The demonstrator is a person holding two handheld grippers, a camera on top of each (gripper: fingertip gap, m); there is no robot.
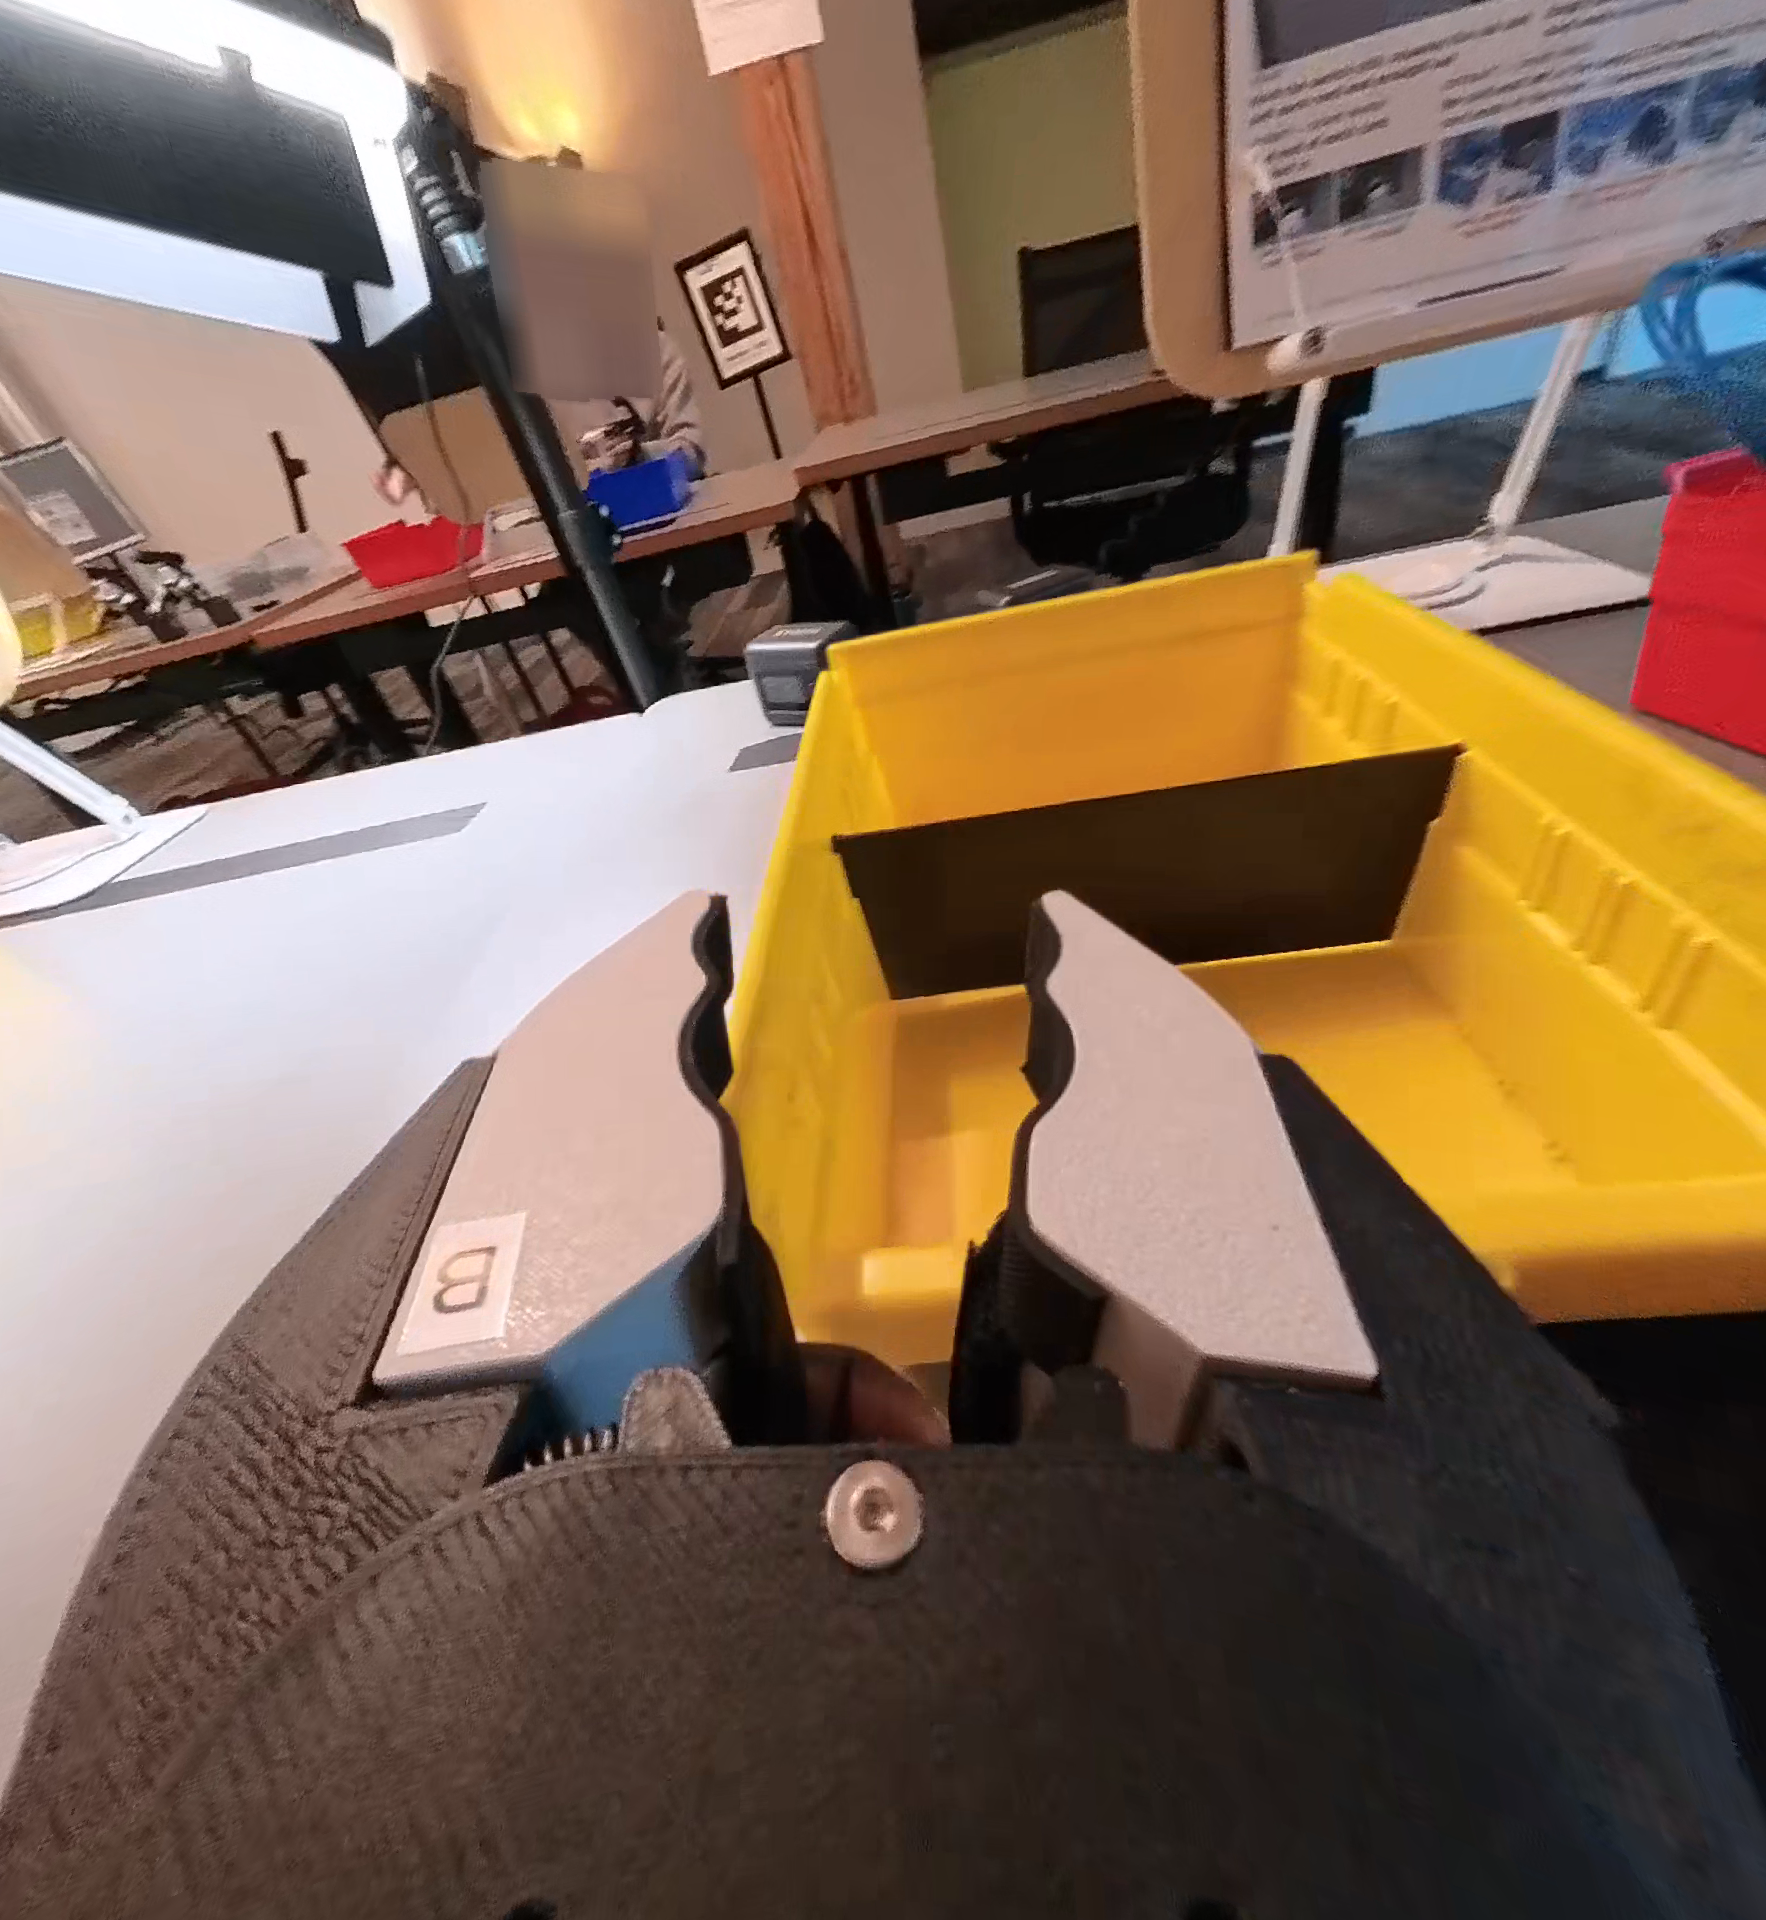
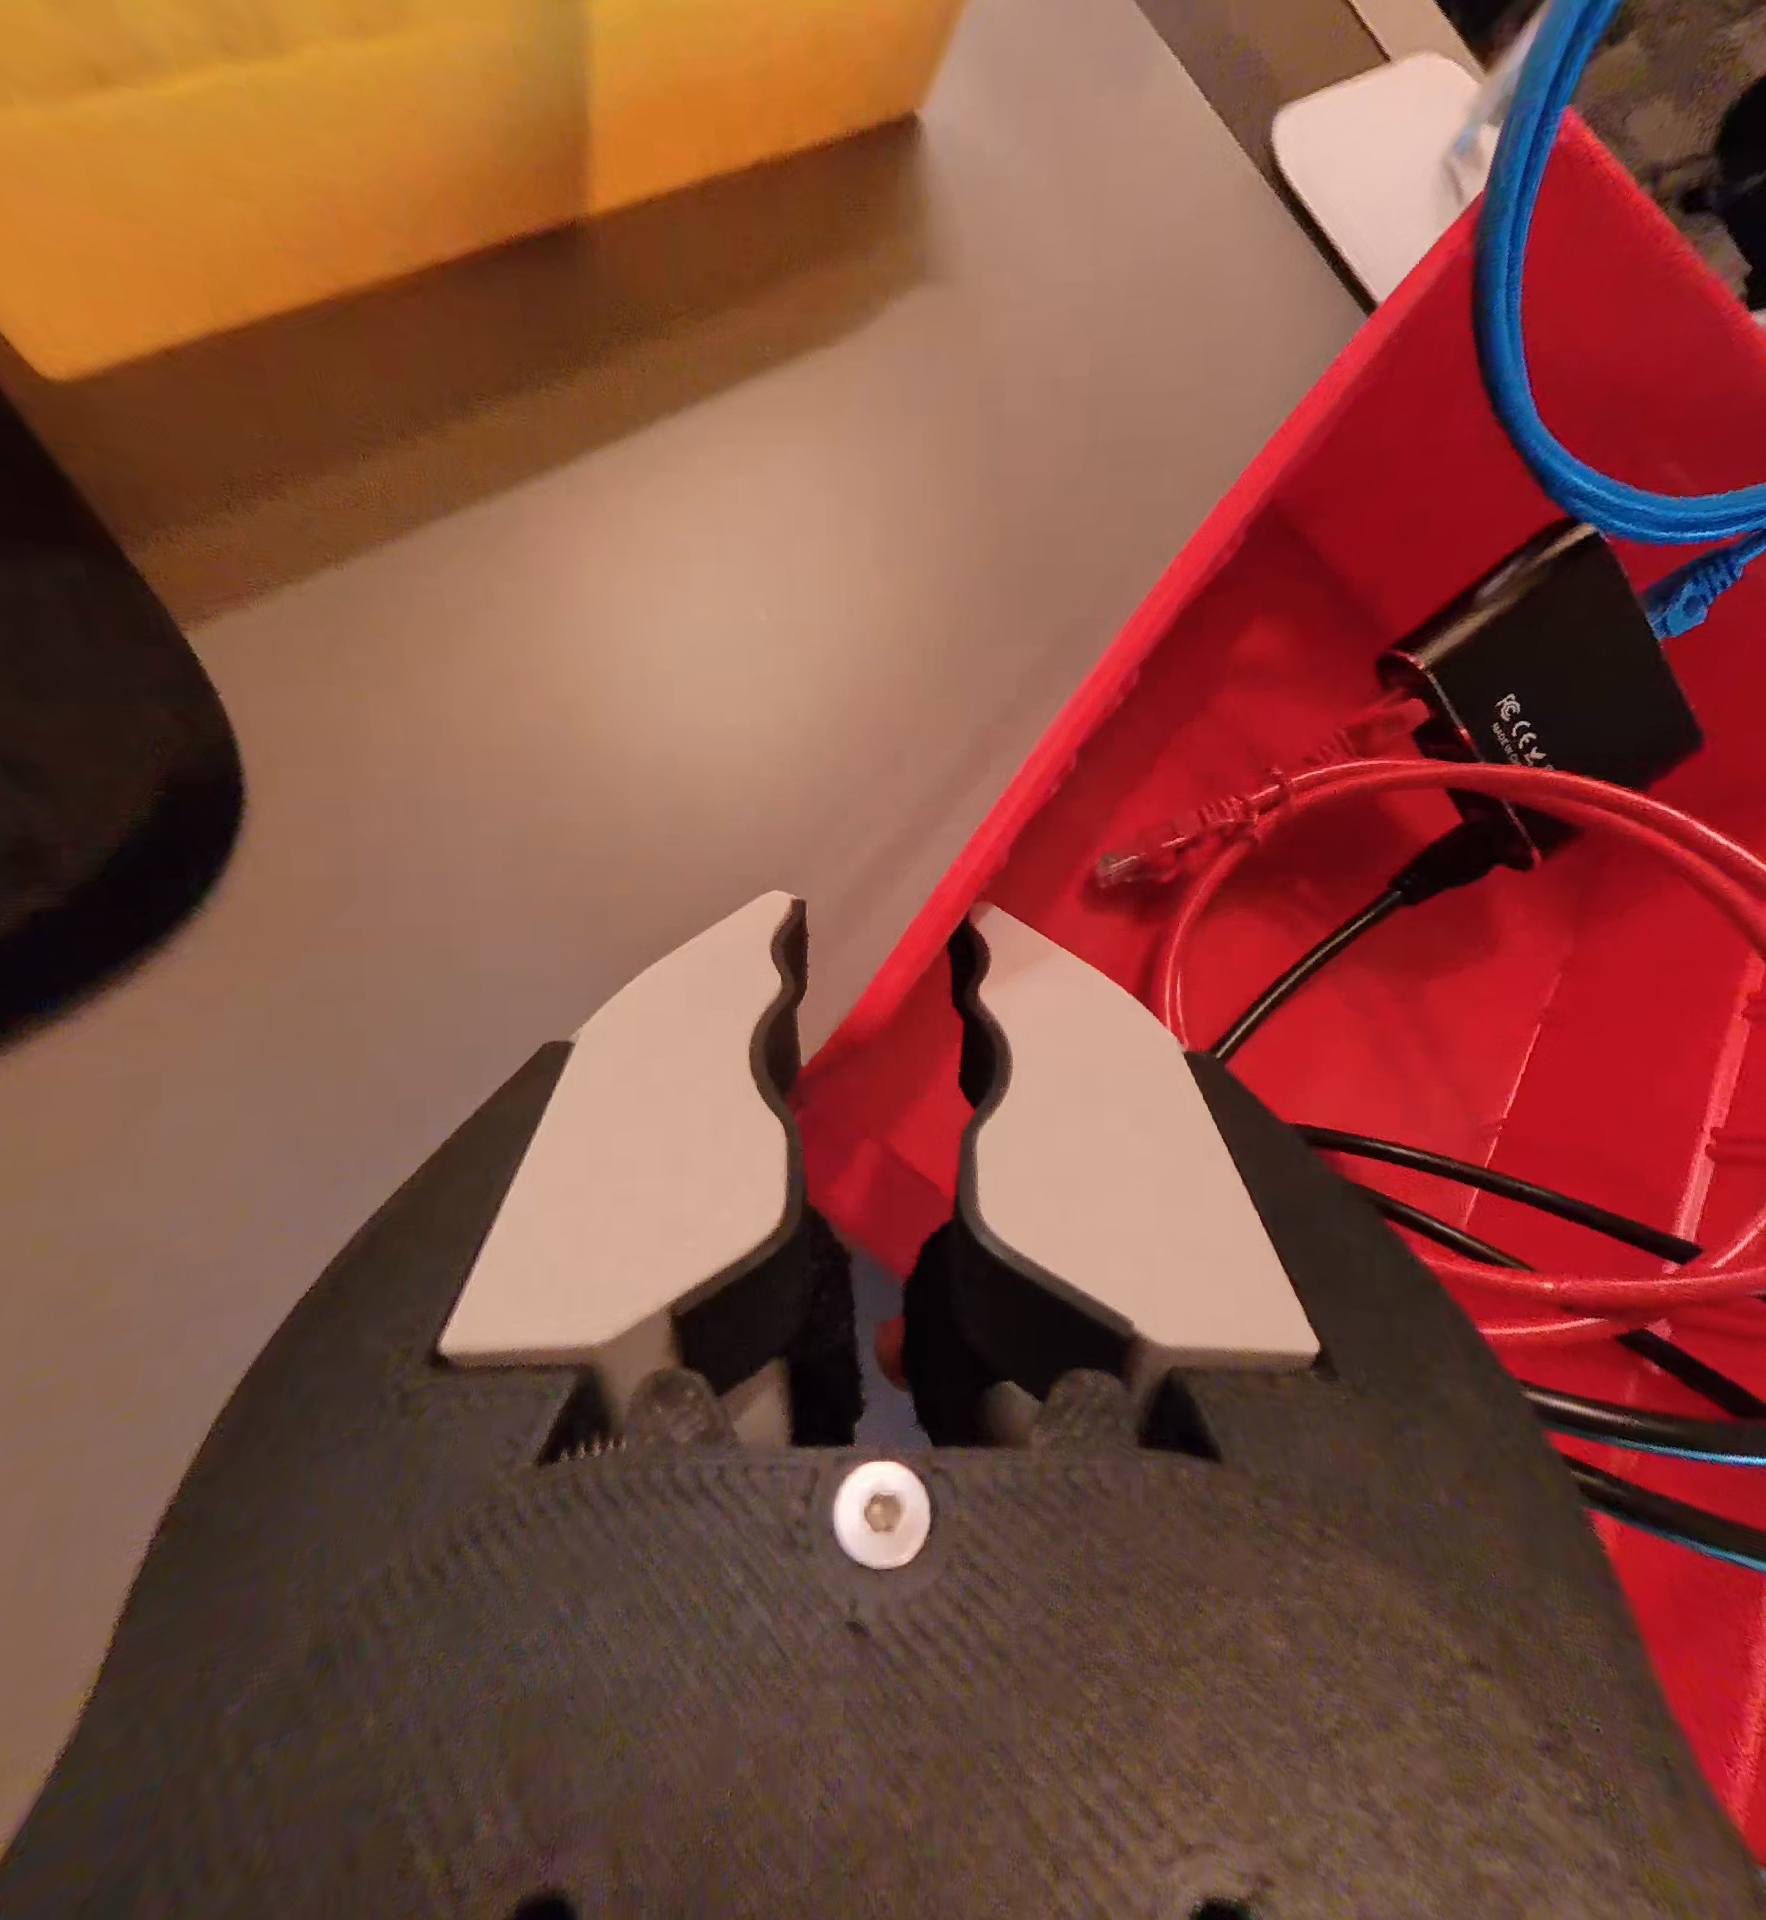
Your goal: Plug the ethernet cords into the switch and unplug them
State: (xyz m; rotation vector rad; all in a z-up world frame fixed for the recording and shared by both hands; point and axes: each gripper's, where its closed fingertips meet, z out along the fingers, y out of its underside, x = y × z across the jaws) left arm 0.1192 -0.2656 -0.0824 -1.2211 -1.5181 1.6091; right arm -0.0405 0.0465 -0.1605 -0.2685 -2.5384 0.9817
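Right now your right gripper has its jaws parted astride the red bin's wall, gripping nothing, while your left gripper gapes empty over the yellow bin.

The left gripper and right gripper are each showing a ridged black printed body, two pale grey jaws with wavy black inner edges and a silver screw, the left one bearing a small white sticker

Black switch and red cord lie in red bin.
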